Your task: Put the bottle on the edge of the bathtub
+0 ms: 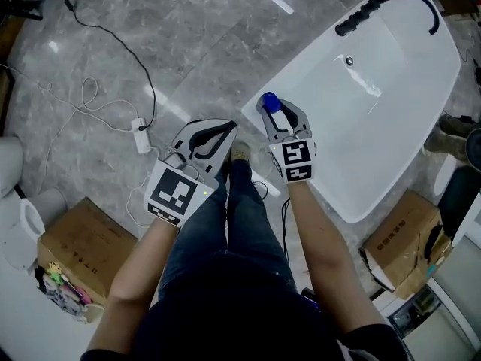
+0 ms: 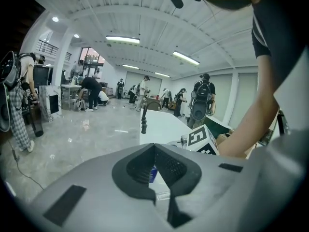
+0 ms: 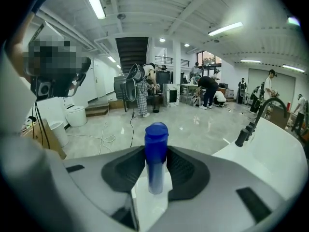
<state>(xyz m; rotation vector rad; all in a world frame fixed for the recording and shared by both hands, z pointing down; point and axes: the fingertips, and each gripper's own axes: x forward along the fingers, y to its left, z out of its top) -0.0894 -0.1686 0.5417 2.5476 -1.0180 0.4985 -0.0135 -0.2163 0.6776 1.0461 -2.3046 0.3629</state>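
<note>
Blue from cap to body, the bottle [image 1: 269, 101] stands upright between the pads of the right hand-held gripper [image 1: 276, 111], which is clamped on its sides. In the head view it hangs over the rim at the left end of the white bathtub [image 1: 316, 59], at the end far from the black faucet [image 1: 376, 6]. Whether its base touches that rim cannot be told. The right gripper view shows the same grip: the bottle [image 3: 156, 153] rises above the right hand-held gripper [image 3: 156, 173], with the bathtub [image 3: 270, 163] off to the right.

The left hand-held gripper [image 1: 225, 130] is closed and holds nothing. In its own view the left hand-held gripper [image 2: 154, 146] has its tips meeting. It is over the grey marble floor [image 1: 188, 43], just beside the person's leg and left of the bathtub's edge. A white cable with a power strip [image 1: 141, 135] lies on the floor nearby.
</note>
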